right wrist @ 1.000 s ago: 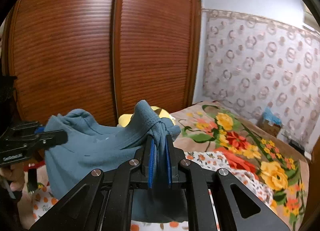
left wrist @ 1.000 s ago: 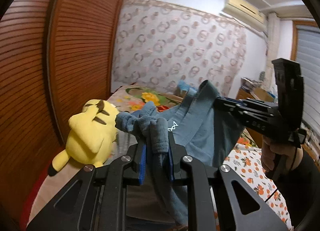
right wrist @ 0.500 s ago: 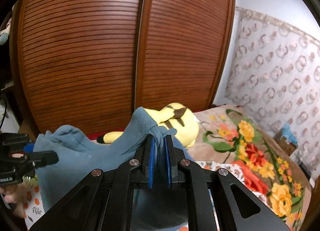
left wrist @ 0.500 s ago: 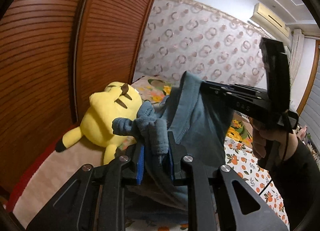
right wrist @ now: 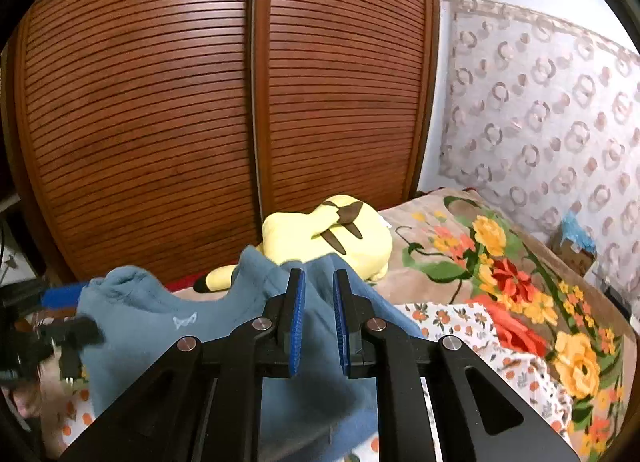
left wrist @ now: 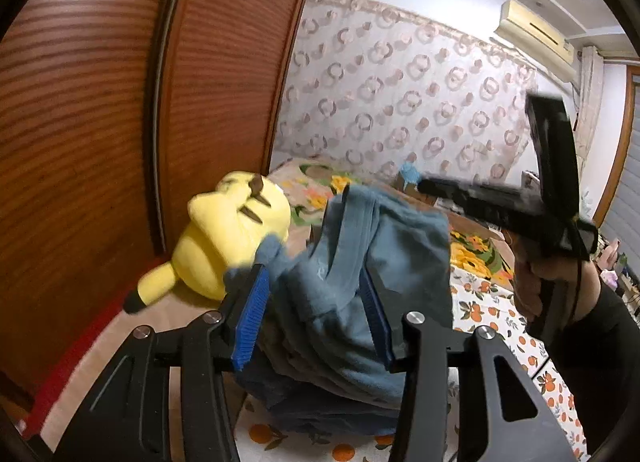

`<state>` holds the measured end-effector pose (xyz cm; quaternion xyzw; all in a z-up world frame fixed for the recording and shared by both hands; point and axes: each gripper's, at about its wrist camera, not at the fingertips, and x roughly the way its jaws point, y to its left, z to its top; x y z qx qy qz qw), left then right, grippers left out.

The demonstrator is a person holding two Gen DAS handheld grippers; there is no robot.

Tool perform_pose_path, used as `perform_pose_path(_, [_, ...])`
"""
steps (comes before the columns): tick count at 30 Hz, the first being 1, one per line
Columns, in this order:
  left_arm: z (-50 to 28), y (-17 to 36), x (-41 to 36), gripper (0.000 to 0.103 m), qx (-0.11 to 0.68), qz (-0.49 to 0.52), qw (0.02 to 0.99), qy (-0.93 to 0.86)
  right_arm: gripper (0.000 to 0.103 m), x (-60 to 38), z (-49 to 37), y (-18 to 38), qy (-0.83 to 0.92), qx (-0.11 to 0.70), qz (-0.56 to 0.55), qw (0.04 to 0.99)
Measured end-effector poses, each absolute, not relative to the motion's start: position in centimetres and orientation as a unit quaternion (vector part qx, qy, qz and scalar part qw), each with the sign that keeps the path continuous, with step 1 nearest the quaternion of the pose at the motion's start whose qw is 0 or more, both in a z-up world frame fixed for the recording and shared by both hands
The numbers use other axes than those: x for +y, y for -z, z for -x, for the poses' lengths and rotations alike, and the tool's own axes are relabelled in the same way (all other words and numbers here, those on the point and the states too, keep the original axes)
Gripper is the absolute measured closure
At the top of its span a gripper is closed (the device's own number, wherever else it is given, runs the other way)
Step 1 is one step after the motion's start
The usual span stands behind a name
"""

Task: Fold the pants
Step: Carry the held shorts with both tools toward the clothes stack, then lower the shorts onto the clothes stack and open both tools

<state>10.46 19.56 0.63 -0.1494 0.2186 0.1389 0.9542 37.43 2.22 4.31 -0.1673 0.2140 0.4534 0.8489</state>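
The blue-grey pants lie bunched on the bed, also in the right wrist view. My left gripper is open, its jaws wide apart with the pants' cloth loose between them. My right gripper is open by a narrower gap, with the cloth's edge just beyond and below its tips. In the left wrist view the right gripper hovers over the pants' far side, held by a hand. In the right wrist view the left gripper's blue pad shows at the left edge.
A yellow Pikachu plush lies on the bed right behind the pants, also in the right wrist view. A brown slatted wardrobe stands behind it. A floral blanket and an orange-print sheet cover the bed.
Both grippers have opened and let go of the pants. The pants have dropped from being held up to lying bunched on the bed.
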Motion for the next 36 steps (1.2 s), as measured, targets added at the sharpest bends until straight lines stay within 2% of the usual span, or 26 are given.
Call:
perform_pose_path(6, [-10.6,-1.4,18.8,0.054,0.222,0.122,0.959,-0.129,0.089,0.8,-36.5,-3.4,-0.465,0.236,0.153,0.839])
perform_pose_path(16, [-11.5,1.8,17.8,0.054,0.287,0.099,0.945,-0.124,0.087,1.5,-39.2,-1.8,-0.433,0.279,0.149,0.844])
perform_pose_path(25, [-10.2,1.3,16.9,0.054,0.289,0.080,0.947,-0.116,0.086,0.8,-36.1,-2.5,-0.423,0.275,0.128,0.854])
perform_pose_path(30, [-9.5,0.9,16.0,0.054,0.291,0.068,0.948,-0.111,0.080,-0.6,-32.9,-2.6,-0.414,0.271,0.118,0.861])
perform_pose_path(36, [-8.6,0.4,14.6,0.054,0.287,0.054,0.951,-0.100,0.067,-3.2,-29.6,-2.5,-0.391,0.279,0.096,0.872])
